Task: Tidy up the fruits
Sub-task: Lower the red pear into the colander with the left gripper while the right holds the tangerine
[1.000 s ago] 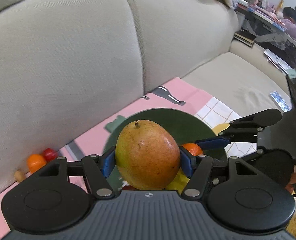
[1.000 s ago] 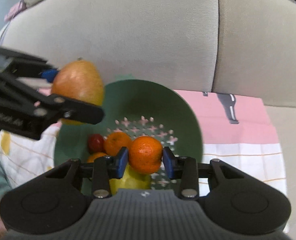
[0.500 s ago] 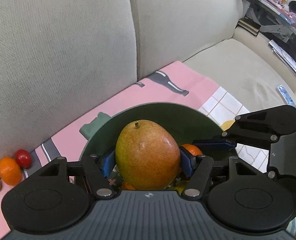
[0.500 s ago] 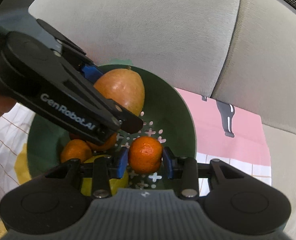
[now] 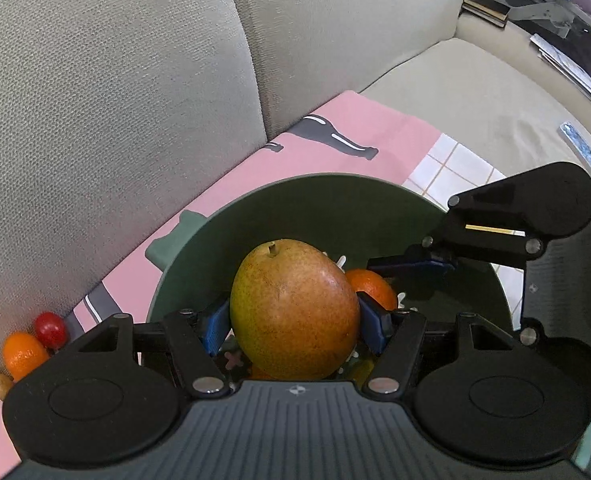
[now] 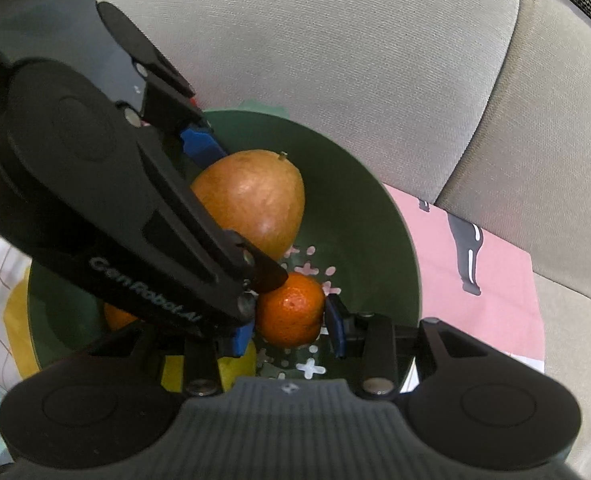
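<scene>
A beige sofa (image 5: 475,92) carried everything, its seat cushion running up to the upright back cushions (image 6: 335,60). Spread directly on the seat lay a cloth (image 5: 359,136), pink along the edge nearest the backrest with grey bottle shapes printed on it, and white with thin orange grid lines further out. A dark green colander bowl (image 5: 327,204) sat on the cloth (its floor pierced with cross-shaped holes). Against the foot of the backrest, on the pink strip, rested a small orange (image 5: 23,354), a red cherry tomato (image 5: 50,329) touching it, and a tan nut-like thing (image 5: 0,383) just beside the orange.
</scene>
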Demonstrator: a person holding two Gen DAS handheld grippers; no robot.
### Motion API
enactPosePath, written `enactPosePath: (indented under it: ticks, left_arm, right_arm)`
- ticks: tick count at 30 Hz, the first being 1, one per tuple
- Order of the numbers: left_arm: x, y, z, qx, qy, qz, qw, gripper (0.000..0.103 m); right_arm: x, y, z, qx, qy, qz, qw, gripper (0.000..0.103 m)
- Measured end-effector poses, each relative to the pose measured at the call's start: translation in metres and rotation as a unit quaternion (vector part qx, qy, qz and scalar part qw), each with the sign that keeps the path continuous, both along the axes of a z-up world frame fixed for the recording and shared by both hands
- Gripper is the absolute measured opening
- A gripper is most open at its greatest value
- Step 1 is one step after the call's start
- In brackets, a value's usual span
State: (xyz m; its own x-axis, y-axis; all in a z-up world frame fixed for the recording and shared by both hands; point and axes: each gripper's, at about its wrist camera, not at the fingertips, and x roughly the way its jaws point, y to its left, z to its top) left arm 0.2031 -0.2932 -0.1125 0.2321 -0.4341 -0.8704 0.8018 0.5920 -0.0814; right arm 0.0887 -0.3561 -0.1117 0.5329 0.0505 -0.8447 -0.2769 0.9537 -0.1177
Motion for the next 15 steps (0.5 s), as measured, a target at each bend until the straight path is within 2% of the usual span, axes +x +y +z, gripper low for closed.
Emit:
enactPosePath:
  ticks: [4,15]
  left_arm:
    - [0.002,0.003,0.005,-0.009,0.006,0.007,0.9999,0.076]
    - [-0.01,0.018,0.035,-0.032,-0.017,0.012,0.9993,0.076]
  right_arm:
    - [-0.004,0.011,0.001,-0.005,0.001,-0.001,1.0,0.035]
    - [-0.005,0.012,0.009,0.012,-0.001,-0.03,0.999,0.038]
